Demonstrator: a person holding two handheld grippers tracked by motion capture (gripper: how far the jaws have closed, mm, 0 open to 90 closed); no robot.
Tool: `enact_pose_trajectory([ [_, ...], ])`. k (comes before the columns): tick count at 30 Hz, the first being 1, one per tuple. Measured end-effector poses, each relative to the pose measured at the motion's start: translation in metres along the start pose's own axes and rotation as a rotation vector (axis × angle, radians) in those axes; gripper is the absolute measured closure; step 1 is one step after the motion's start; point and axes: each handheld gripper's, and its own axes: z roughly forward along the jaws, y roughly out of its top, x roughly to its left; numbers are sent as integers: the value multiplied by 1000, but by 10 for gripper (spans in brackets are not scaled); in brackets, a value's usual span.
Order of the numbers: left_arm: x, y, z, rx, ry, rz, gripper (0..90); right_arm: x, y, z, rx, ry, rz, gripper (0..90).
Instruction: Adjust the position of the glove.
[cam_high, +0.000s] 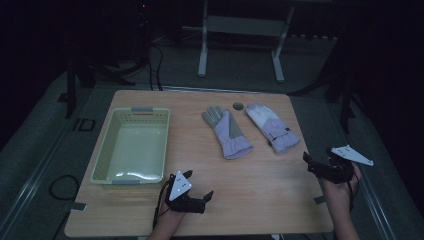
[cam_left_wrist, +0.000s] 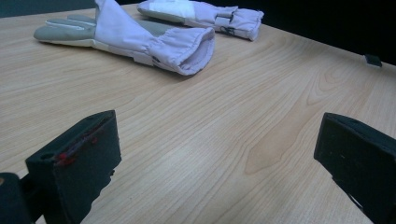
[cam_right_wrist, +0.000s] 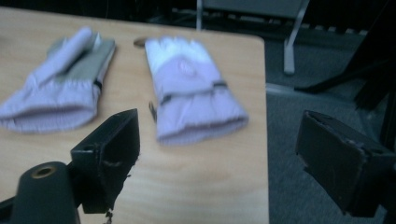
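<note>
Toward the far edge of the worktop (cam_high: 250, 200), two lilac gloves lie side by side, well apart from both tools. The right glove (cam_high: 273, 128) lies toward the far right corner, fingers aimed at the far edge and cuff opening toward the near right, so its long axis slants from far-left to near-right. The left glove (cam_high: 227, 132) sits just beside it, nearer the middle, on much the same slant, palm side up, with a small dark round thing (cam_high: 238, 105) between their fingertips. The right tool (cam_high: 320, 167), held over the right edge of the worktop with its jaws spread wide and nothing between them, is the nearer one to the right glove; the cuff faces it almost head-on. The left tool (cam_high: 200, 200), also released and empty, hovers by the near edge, between the pale basket (cam_high: 131, 181) at the left and the left glove's cuff
</note>
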Motion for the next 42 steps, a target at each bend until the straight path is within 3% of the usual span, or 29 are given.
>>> enact_pose_trajectory([
  [4, 0, 0, 0, 1, -2, 1, 7, 2, 16, -5, -63, -7, 1, 139],
  [12, 0, 0, 0, 1, -9, -4, 7, 6, 37, -8, -88, 40, 12, 132],
  [19, 0, 0, 0, 2, -12, -5, 7, 14, 52, -2, -60, 116, 9, 133],
  [27, 1, 0, 1, 7, -19, -10, 7, 30, 67, 6, -41, 126, -38, 125],
  [31, 1, 0, 1, 8, -20, -11, 7, 42, 75, 12, -26, 178, -68, 114],
  [33, 1, 0, 1, 8, -22, -14, 7, 45, 77, 14, -21, 170, -72, 114],
  [34, 1, 0, 1, 8, -22, -12, 7, 50, 79, 18, -13, 190, -86, 110],
  [42, 0, 0, 1, 7, -23, -9, 7, 70, 89, 38, 4, 245, -91, 139],
])
